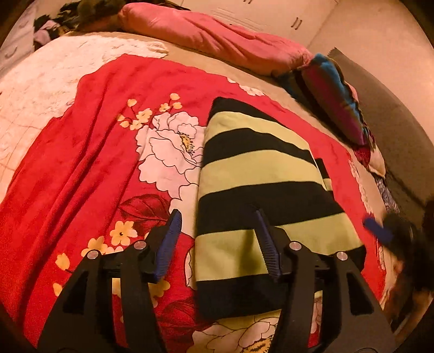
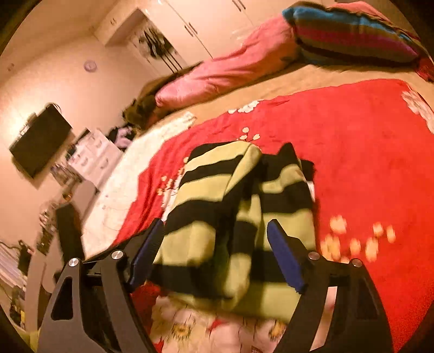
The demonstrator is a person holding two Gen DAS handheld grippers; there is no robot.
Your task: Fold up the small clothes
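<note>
A small garment with black and yellow-green stripes point(image 1: 255, 173) lies folded into a long strip on the red floral blanket point(image 1: 89, 152). My left gripper point(image 1: 217, 214) hovers over the garment's near left edge. Its blue pads point(image 1: 173, 230) stand apart and grip nothing. At the right edge of the left wrist view the right gripper's blue pad point(image 1: 378, 229) shows blurred, beside the garment's right side. In the right wrist view the garment point(image 2: 206, 190) looks bunched, with one fold raised. My right gripper point(image 2: 215, 225) is open just above it, and its pads point(image 2: 284, 258) do not press the cloth.
A pink duvet roll point(image 1: 217, 38) and a blue and magenta striped pillow point(image 1: 333, 92) lie along the bed's far side. A white quilt point(image 1: 35, 81) covers the left part. A wall-mounted television point(image 2: 40, 138), drawers point(image 2: 95, 154) and wardrobe doors point(image 2: 190, 24) stand beyond the bed.
</note>
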